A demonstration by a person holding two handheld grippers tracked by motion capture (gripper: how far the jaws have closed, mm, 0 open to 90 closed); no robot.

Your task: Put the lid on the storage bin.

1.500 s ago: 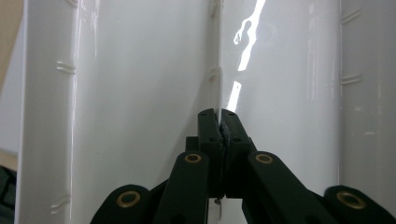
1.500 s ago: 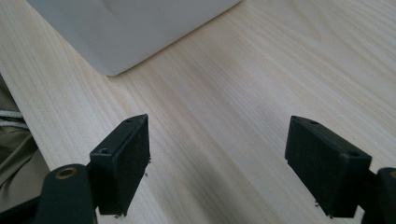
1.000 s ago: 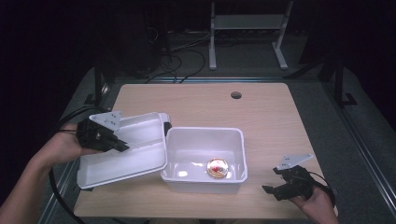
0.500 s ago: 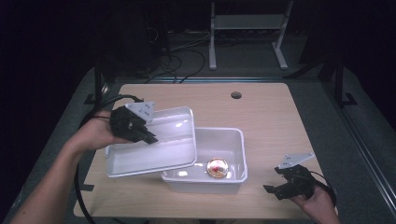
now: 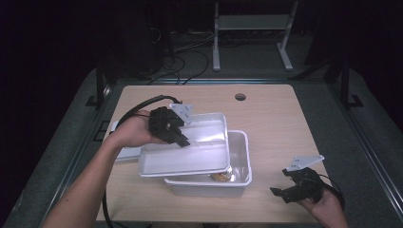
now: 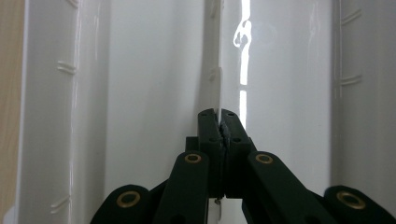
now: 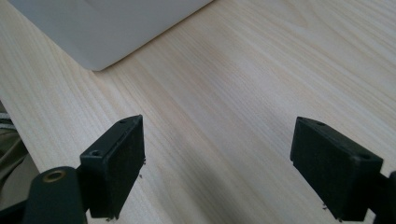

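white lid (image 5: pixel 190 154) pinched by its rim between left gripper (image 5: pixel 177 134) jaws (right gripper (image 5: pixel 290 191) jaws spread)

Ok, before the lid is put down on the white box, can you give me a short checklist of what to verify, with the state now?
1. Grip on the lid: the left gripper is shut on its rim, jaws pinching the thin edge in the left gripper view. Ok.
2. Lid over the white box: it covers the left part alone, the right end is open. Not ok.
3. Lid level: it sits tilted and skewed to the box. Not ok.
4. Small round item inside the box: below the rim or not, cannot tell.
5. Right gripper: open, over bare table, away from the box. Ok.
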